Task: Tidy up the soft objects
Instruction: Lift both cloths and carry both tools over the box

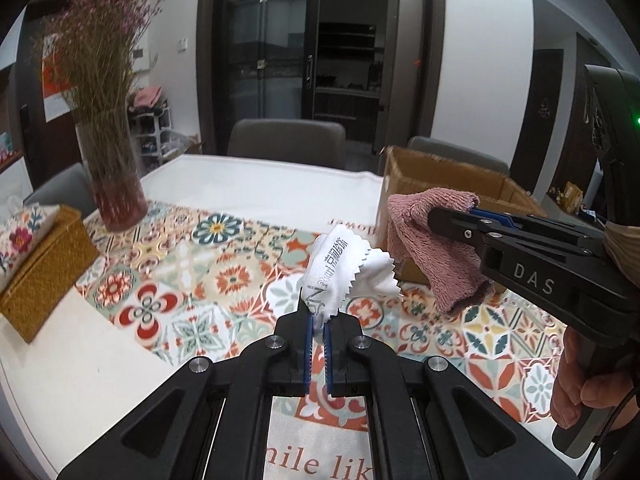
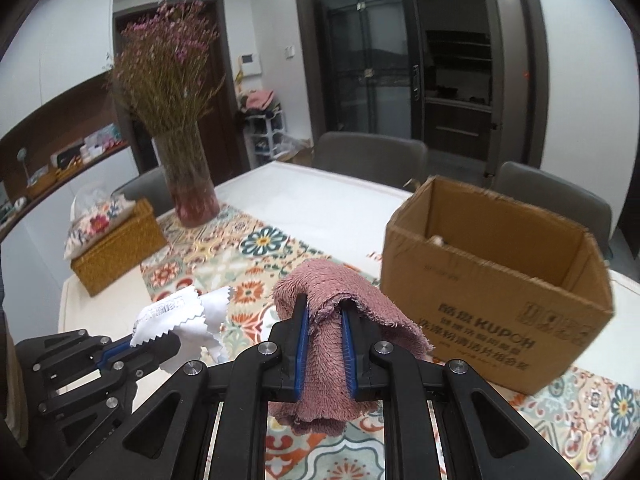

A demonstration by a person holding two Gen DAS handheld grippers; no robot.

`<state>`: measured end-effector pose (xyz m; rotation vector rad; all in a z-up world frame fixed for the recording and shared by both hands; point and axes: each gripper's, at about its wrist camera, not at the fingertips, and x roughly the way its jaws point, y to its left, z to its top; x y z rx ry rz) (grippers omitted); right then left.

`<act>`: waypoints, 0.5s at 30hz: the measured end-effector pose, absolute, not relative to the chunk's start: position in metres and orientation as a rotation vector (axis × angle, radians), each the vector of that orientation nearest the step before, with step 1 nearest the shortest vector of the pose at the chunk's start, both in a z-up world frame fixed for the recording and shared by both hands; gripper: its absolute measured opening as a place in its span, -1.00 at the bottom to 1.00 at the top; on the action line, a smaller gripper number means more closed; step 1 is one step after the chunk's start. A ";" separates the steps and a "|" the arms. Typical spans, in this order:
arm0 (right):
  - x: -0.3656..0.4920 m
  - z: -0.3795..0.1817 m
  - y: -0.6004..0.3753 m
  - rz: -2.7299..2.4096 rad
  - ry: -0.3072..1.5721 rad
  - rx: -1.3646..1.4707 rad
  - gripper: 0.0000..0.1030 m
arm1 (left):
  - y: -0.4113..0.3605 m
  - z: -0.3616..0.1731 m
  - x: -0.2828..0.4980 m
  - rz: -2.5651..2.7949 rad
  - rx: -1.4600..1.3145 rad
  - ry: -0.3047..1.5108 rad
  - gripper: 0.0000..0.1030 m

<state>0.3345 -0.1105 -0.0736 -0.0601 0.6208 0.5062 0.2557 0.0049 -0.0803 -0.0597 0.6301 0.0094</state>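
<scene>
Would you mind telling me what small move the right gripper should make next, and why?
Probably carry the pink towel forward and right, over the open cardboard box. The right gripper is shut on it, lifted off the table, short of the box; the left gripper holds the white cloth likewise.

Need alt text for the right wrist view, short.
The right gripper is shut on a pink towel held above a patterned tablecloth, with an open cardboard box just beyond. At lower left, the left gripper holds a white cloth.
</scene>
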 end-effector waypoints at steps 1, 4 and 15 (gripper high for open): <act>0.332 -0.068 -0.113 0.497 0.612 -0.055 -0.69 | 0.004 -0.075 0.255 0.001 -0.059 0.620 -0.88; 0.328 -0.055 -0.115 0.471 0.591 -0.048 -0.69 | 0.002 -0.063 0.255 -0.022 -0.056 0.596 -0.88; 0.314 -0.010 -0.136 0.351 0.518 -0.016 -0.69 | -0.010 -0.023 0.265 -0.135 -0.027 0.514 -0.88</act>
